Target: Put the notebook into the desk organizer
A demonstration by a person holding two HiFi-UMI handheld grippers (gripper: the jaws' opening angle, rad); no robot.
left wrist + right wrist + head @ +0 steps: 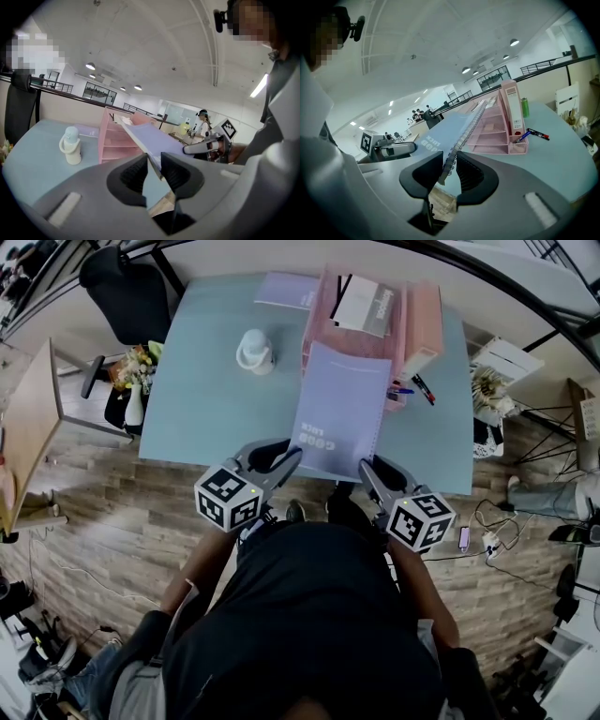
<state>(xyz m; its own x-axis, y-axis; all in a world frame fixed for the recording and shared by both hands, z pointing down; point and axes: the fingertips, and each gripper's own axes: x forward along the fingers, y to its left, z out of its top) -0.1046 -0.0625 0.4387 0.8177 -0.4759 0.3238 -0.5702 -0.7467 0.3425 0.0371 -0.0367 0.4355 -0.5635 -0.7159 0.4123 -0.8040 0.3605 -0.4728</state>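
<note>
Head view: my left gripper [284, 461] and right gripper [367, 470] hold the notebook [339, 409] above the table [206, 418], its far edge by the pink desk organizer [317, 307].
Left gripper view: my fingers [133, 174] pinch its near corner.
Right gripper view: my fingers are nipped narrow on its spiral binding [461, 133].

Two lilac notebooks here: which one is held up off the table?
The nearer notebook, gripped by the left tongs and right tongs; the far notebook lies flat on the table.
</note>
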